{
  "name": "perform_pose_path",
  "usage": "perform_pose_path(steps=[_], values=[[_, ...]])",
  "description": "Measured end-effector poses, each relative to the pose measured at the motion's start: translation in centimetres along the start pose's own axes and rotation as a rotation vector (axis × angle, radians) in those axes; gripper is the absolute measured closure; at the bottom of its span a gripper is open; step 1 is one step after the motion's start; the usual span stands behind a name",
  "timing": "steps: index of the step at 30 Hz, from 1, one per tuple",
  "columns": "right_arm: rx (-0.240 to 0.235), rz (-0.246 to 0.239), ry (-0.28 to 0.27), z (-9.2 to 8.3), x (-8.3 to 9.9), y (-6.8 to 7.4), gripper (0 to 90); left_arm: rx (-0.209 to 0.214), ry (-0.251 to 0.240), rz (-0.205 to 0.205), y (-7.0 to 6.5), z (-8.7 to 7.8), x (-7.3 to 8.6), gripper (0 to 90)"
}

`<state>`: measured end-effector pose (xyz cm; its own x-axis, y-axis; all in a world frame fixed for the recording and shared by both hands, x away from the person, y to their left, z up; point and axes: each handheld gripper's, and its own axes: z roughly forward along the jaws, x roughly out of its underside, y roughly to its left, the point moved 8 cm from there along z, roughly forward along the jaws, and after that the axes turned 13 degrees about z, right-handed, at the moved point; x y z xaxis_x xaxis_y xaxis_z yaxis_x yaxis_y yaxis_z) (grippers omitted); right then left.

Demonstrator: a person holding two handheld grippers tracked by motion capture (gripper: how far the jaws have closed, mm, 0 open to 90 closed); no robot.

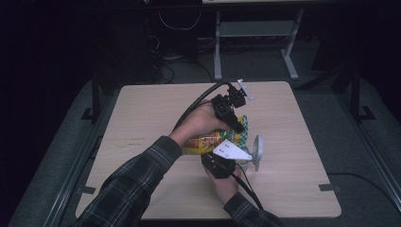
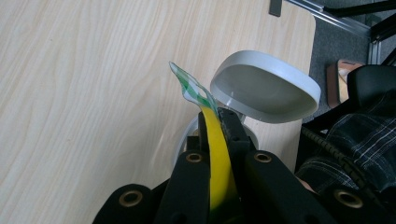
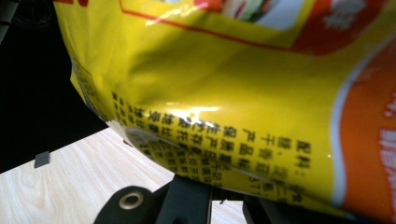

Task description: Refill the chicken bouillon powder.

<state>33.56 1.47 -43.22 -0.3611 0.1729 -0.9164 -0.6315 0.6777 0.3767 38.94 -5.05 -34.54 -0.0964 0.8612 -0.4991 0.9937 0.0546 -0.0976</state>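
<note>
A yellow snack bag (image 1: 205, 141) with red print and a green-and-white checked top edge hangs over the middle of the table, held between both grippers. My left gripper (image 1: 238, 124) comes in from above and is shut on the bag's (image 2: 217, 158) top seam, which sticks out past its fingertips (image 2: 231, 123). My right gripper (image 1: 222, 160) sits under the bag's lower end. In the right gripper view the bag (image 3: 233, 93) covers the jaw tips, which are closed on its bottom fold. A white bowl (image 1: 257, 150) stands tilted just right of the bag, and in the left gripper view the bowl (image 2: 266, 88) has its hollow facing me.
The light wooden table (image 1: 156, 109) has bare room to the left and at the back. A dark tape mark (image 3: 42, 159) sits near one edge and another tape mark (image 1: 328, 187) at the front right corner. Beyond the table stands a grey metal frame (image 1: 255, 28) on dark floor.
</note>
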Motion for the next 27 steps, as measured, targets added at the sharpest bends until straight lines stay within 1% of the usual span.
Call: perform_pose_path(steps=[18,23,27], values=[[-0.001,0.001,-0.001,-0.01,-0.02,-0.02,90.0,0.000,0.009,0.002,0.04,0.06,0.00,90.0],[-0.003,0.004,0.000,-0.02,-0.01,-0.04,90.0,0.000,0.009,-0.007,0.00,0.12,-0.05,90.0],[-0.003,0.004,-0.002,-0.04,-0.06,-0.07,90.0,0.001,0.012,-0.002,0.03,0.09,-0.09,90.0]])
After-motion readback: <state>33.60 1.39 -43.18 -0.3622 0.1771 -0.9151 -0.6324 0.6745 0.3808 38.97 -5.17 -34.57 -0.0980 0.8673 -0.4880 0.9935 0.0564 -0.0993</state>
